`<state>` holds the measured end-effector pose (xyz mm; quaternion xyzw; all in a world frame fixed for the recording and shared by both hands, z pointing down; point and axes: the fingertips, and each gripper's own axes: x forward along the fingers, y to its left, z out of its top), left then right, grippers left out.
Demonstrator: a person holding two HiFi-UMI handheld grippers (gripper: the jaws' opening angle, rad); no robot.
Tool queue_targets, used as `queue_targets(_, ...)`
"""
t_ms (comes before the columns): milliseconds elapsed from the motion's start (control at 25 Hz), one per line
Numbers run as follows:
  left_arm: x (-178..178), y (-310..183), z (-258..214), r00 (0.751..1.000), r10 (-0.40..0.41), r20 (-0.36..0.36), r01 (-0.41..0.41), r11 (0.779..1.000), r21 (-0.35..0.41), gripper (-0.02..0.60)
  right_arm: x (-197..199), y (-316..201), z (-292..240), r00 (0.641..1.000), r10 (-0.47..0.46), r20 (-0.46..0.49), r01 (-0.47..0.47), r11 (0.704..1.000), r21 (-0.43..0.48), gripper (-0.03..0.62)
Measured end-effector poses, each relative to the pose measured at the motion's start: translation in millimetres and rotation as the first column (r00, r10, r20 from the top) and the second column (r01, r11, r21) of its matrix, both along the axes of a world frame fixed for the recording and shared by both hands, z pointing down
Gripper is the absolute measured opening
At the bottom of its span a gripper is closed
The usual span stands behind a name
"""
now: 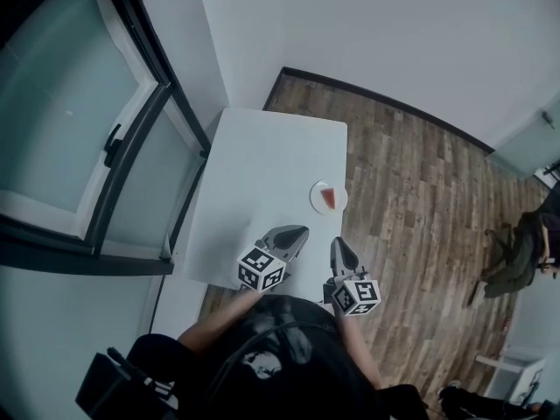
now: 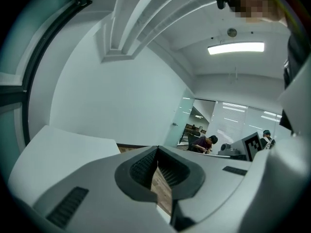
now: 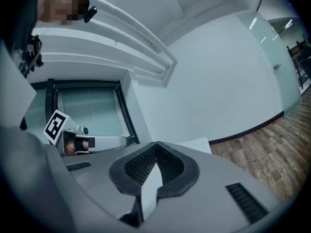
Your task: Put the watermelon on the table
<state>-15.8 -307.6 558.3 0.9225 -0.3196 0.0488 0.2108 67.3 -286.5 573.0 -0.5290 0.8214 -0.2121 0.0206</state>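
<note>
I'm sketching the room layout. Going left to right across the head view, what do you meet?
window → left claw → plate with watermelon → seated person

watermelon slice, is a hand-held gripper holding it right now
No, the watermelon slice lies on a white plate on the table with nothing gripping it.

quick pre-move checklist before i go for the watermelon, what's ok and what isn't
1. Watermelon slice in view, on its plate: ok.
2. Left hand-held gripper empty, jaws together: ok.
3. Right hand-held gripper open for a grasp: not ok, jaws together, empty.
4. Bare table beside the plate for setting down: ok.
5. Slice loose on the plate: cannot tell.
</note>
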Motion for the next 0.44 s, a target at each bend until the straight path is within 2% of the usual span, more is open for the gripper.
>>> queue_targets(120,-4,6,4,1.000,0.008,0.005,-0.008,1.000,-0.012,0.005,1,0,0,1.000,0.006,0.020,-0.006,1.000,-0.006,0.011)
queue_targets(440,-16,4,8,1.000,-0.029,0.005,0.029,0.999,-0.033,0.005,-5,3,3,0.999,-0.006,0.034,0.007,1.000,-0.018,0.011)
